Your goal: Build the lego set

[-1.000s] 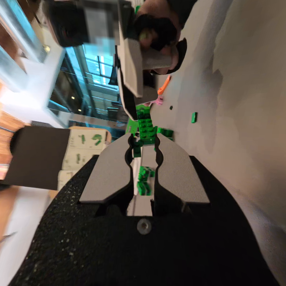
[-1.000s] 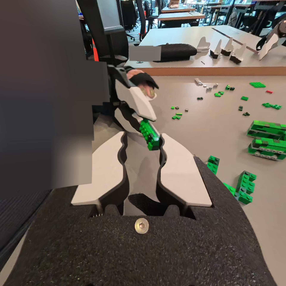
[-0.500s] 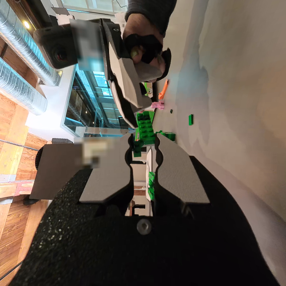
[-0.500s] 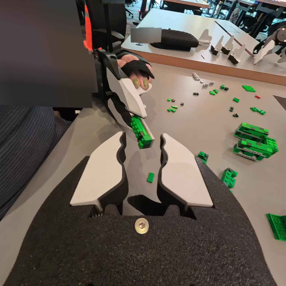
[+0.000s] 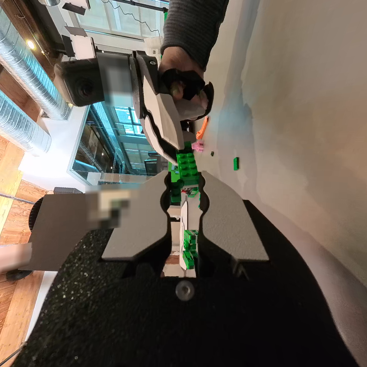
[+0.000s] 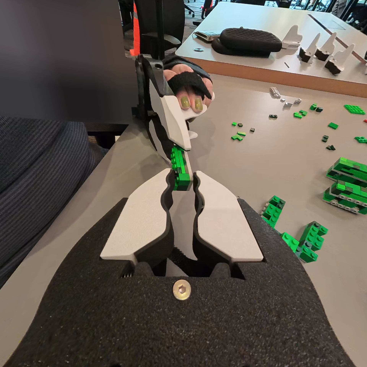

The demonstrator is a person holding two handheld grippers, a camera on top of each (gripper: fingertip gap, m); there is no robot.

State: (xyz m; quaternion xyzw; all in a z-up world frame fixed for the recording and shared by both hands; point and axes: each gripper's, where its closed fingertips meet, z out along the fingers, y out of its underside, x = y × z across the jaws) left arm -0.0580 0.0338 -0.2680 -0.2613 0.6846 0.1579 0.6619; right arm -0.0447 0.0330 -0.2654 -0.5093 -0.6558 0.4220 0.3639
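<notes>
A flat green Lego assembly [image 5: 187, 166] [image 6: 178, 164], several studs long with a pale plate on one face, is held in the air between both grippers. My left gripper [image 5: 184, 174] is shut on one end of it. My right gripper [image 6: 182, 173] has its jaws drawn in around the other end, with the fingertips against its sides. Each gripper also shows in the other's view, the right gripper [image 5: 175, 155] and the left gripper [image 6: 177, 152], each held by a gloved hand. The grey table [image 6: 248, 168] lies below.
Two built green blocks [image 6: 349, 184] and green brick clumps [image 6: 309, 238] lie to the right, with small loose pieces [image 6: 238, 137] farther back. A small green plate [image 5: 236, 163], a pink piece [image 5: 197, 146] and an orange tool [image 5: 202, 129] lie on the table. The person's torso [image 6: 39, 168] is at the left table edge. My two grippers' fingertips are within a few centimetres of each other.
My right gripper has moved onto the free end of the green assembly and its jaws have narrowed around it. My left gripper has kept its hold and turned the assembly more edge-on.
</notes>
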